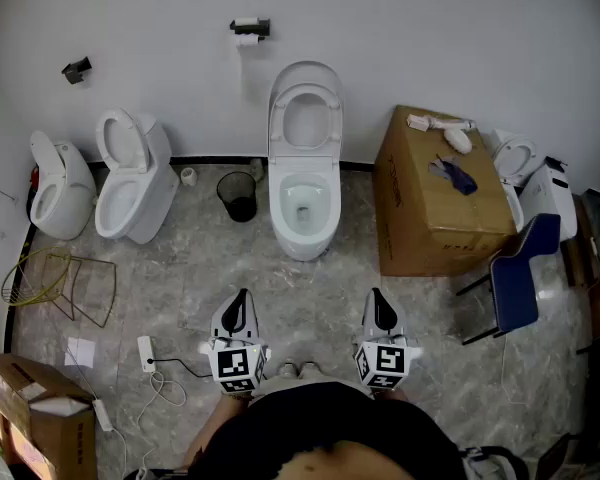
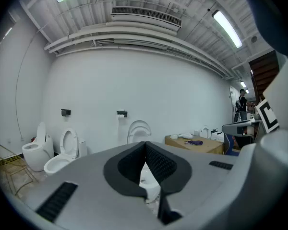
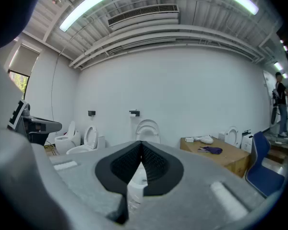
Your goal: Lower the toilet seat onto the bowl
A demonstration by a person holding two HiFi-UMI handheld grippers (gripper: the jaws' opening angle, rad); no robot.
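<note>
White oval toilet seat (image 1: pixel 279 128) stands raised over white ceramic bowl (image 1: pixel 302 243) at far wall; left claw (image 1: pixel 242 296) and right claw (image 1: pixel 377 294), both pressed together and empty, sit near, well apart from it.

Bright, even indoor light; heavy fisheye in both gripper views.
Head view: flat white light, soft shadows on the floor (image 1: pixel 190 278), corners dimmed. Left gripper view: tube light (image 2: pixel 226 28) at 1 o'clock blown to glare. Right gripper view: tube light (image 3: pixel 84 11) at 11 o'clock likewise. Black rim, ceiling lines bowed. Left hand-held gripper (image 2: pixel 145 145) and right hand-held gripper (image 3: pixel 141 145) slightly soft at 6 o'clock; far wall (image 3: pixel 192 90) sharp.
</note>
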